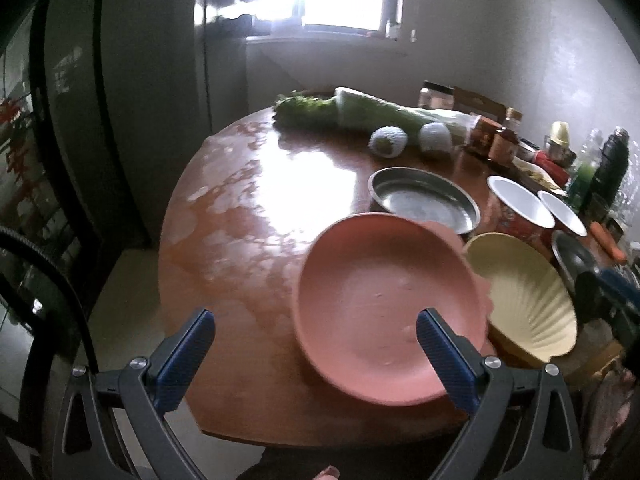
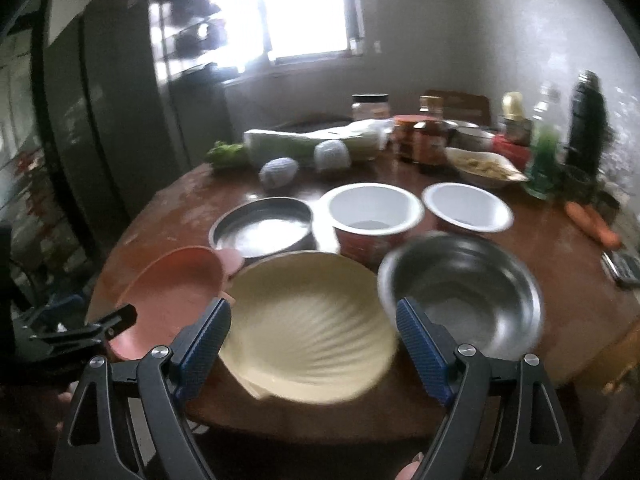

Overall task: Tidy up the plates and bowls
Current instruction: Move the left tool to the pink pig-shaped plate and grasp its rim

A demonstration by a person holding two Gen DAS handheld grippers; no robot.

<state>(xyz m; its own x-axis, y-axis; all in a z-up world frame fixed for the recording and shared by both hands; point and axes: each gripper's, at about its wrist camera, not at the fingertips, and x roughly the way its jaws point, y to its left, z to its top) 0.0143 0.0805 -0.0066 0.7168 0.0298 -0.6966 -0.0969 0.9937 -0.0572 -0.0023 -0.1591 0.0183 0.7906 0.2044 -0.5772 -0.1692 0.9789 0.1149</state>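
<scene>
Table point(image 1: 248, 208) | both hand-held grippers spread; steel bowl point(image 2: 464, 296) clear in R view only

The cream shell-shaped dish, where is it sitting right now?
The cream shell-shaped dish sits at the table's near edge, between the pink plate on its left and the steel bowl.
</scene>
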